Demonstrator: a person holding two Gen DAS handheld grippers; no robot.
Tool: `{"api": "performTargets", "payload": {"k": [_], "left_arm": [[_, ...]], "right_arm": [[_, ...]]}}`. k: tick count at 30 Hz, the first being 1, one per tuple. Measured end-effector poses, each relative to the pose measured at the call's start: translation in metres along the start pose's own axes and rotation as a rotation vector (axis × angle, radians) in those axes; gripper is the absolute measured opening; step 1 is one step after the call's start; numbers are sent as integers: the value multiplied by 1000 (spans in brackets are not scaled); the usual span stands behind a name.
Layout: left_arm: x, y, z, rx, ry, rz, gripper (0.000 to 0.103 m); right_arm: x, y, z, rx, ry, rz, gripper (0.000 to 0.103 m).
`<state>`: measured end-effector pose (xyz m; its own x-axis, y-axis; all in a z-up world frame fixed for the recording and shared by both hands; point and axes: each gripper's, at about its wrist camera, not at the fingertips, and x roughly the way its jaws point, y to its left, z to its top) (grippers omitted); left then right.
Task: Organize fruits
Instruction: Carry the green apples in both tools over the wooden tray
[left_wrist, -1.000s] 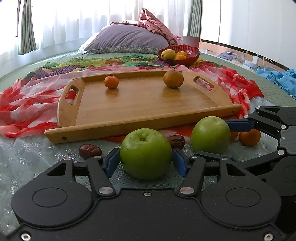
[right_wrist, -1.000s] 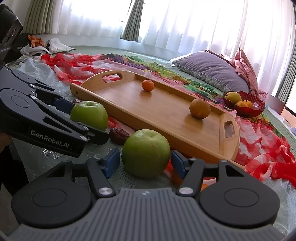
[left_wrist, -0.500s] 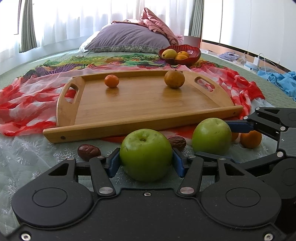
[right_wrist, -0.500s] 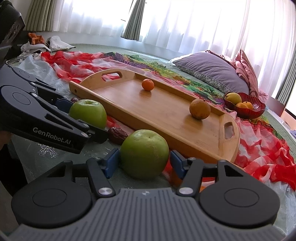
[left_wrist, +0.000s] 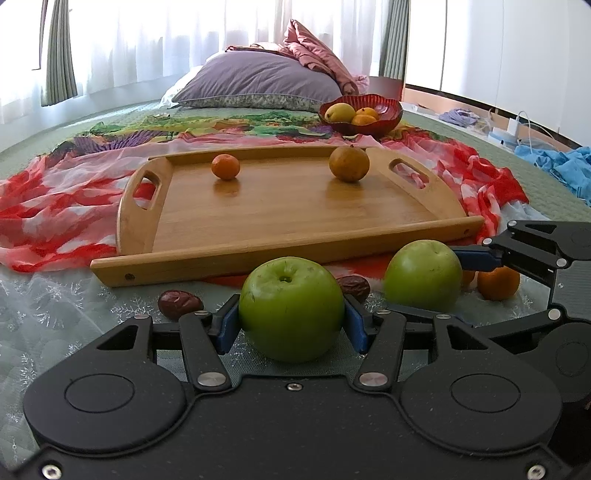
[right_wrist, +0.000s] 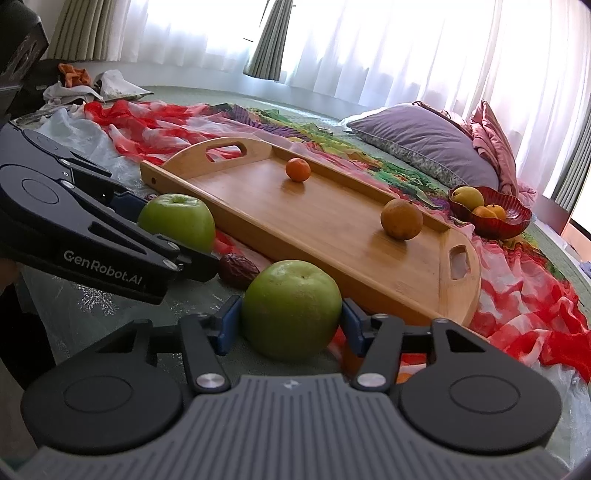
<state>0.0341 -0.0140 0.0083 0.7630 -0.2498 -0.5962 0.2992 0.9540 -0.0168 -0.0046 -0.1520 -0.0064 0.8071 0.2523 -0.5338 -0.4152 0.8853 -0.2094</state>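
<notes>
Biggest thing here is the bed (left_wrist: 546, 206), covered in a green spread with a red-and-white scarf (left_wrist: 48, 218) thrown over it. On that scarf sits the wooden tray (left_wrist: 295, 254), which so far carries only a small orange (left_wrist: 225, 166) and a bigger brownish-orange fruit (left_wrist: 349, 164) near its far rail. Way behind it, by the purple pillow (left_wrist: 258, 79), there's a red bowl (left_wrist: 388, 120) with a few more fruits.

Both green apples are off the tray, down on the lacy cloth just in front of its near rail. The left claw (left_wrist: 291, 325) is clenched on the left apple (left_wrist: 291, 308), blue pads flat against both sides. The right claw (right_wrist: 290, 323) has just been closing and now looks clamped on the right apple (right_wrist: 291, 308) too, pads touching the skin. Both apples look like they're resting on the cloth, not lifted yet.

So I'd call this the grab step for two apples at once, early in the job. Next move, I reckon: lift both clear of the rail, carry them forward over the tray, and set them down in the open middle without bumping the two fruits there. They're round, so they could roll.

Small stuff left over: two dark red dates (left_wrist: 180, 303) and an orange (left_wrist: 498, 282) beside the apples.
</notes>
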Motion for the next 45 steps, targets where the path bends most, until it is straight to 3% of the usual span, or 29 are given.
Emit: {"api": "performTargets", "payload": {"k": [17, 30, 45], "left_arm": [[-11, 27, 46, -36, -110, 62, 54], [45, 50, 93, -53, -70, 95, 54], [110, 59, 103, -83, 13, 123, 54]], "right_arm": [[-20, -30, 22, 120, -86, -75, 62], [31, -80, 53, 222, -34, -121, 62], [87, -98, 59, 291, 55, -166, 62]]}}
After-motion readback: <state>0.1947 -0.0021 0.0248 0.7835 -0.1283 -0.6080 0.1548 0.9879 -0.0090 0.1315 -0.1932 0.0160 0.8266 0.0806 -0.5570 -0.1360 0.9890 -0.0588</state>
